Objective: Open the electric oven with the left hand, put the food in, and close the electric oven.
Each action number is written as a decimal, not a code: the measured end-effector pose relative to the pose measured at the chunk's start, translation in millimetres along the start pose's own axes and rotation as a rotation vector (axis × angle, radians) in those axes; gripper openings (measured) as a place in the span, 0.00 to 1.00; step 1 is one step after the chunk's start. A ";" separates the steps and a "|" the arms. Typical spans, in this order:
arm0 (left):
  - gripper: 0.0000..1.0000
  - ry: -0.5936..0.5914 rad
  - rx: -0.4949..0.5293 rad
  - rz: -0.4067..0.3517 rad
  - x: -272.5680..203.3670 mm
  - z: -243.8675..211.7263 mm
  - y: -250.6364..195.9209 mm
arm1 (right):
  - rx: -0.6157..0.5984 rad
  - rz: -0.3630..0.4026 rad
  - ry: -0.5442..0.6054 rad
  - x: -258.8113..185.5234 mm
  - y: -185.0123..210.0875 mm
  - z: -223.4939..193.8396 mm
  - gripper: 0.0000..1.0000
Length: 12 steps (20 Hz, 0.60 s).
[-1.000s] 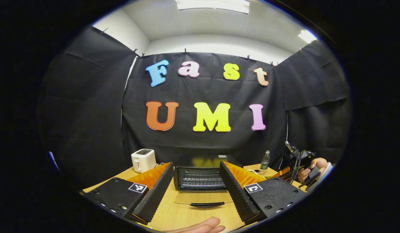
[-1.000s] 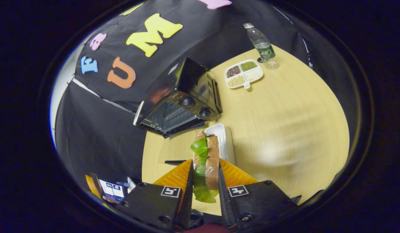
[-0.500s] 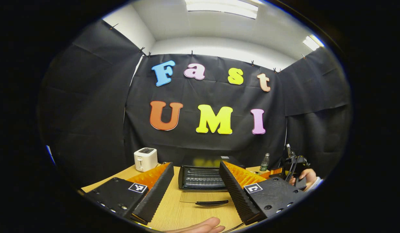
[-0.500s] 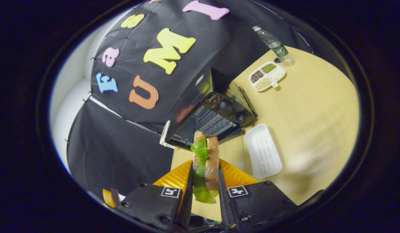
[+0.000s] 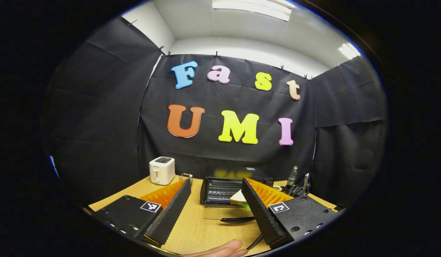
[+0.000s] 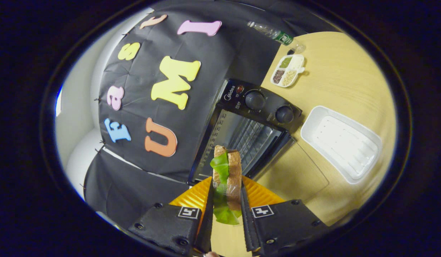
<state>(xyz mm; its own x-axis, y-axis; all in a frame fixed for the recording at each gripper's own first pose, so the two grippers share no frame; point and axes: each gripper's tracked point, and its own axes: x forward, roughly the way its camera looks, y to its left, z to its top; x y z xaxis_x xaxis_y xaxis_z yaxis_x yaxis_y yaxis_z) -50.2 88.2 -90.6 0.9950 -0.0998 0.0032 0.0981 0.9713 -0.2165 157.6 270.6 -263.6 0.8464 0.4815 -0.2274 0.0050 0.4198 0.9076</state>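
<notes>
Right gripper (image 6: 224,200) clamps a sandwich (image 6: 227,171), both fingers pressing the bread from either side, green lettuce hanging out toward the camera. Sandwich sits just in front of the oven (image 6: 249,125) mouth, pointed at the rack. Oven door (image 6: 295,171) is dropped flat on the table (image 6: 349,71), glass panel see-through. Left gripper (image 5: 215,210) hangs back with fingers spread wide, holding nothing, aimed at the same oven opening

Risks, as judged from here:
- Lettuce is loose and overhangs the bread; it could catch on the oven's front edge or the rack and pull out
- Grip is on the lower part of the sandwich; the slices could splay or tip when it is released onto the rack
- Gripper fingers could knock the upper frame or the knobs (image 6: 255,100) if entry is too high or off-centre
- Flat door lies under the approach path; a low pass could press on it

Hard to make out:
- Oven depth and back wall are dim, only rack bars show
- In the left gripper view the right finger covers much of the sandwich (image 5: 238,197) and of the door handle (image 5: 236,219)
- White tray (image 6: 341,142) beside the oven looks bare
- A fingertip (image 5: 220,250) is cut off at the bottom edge
</notes>
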 end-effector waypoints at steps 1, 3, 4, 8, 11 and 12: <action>0.94 0.008 -0.002 -0.010 0.7 -2.3 -0.7 | -0.001 0.011 -0.019 12.3 2.8 -1.6 0.39; 0.94 0.024 -0.011 -0.039 3.1 -5.8 -3.8 | -0.012 0.047 -0.075 38.8 11.3 1.1 0.30; 0.94 0.028 -0.009 -0.047 5.0 -6.2 -3.0 | -0.025 0.038 -0.096 54.9 9.6 2.0 0.30; 0.94 0.027 -0.003 -0.029 9.2 -7.5 10.6 | -0.055 0.009 -0.156 108.3 4.0 7.4 0.40; 0.94 0.052 -0.020 -0.026 14.2 -17.7 17.6 | -0.086 -0.015 -0.207 139.8 -5.6 14.3 0.40; 0.94 0.065 -0.027 -0.022 16.4 -19.9 20.7 | -0.085 -0.030 -0.210 149.1 -12.2 14.5 0.40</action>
<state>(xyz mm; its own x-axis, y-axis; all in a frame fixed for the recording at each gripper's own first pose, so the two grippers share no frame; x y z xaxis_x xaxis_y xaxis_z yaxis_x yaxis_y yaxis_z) -32.2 102.3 -114.5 0.9892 -0.1358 -0.0546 0.1188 0.9627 -0.2431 291.5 326.2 -303.5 0.9389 0.3010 -0.1671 -0.0058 0.4992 0.8665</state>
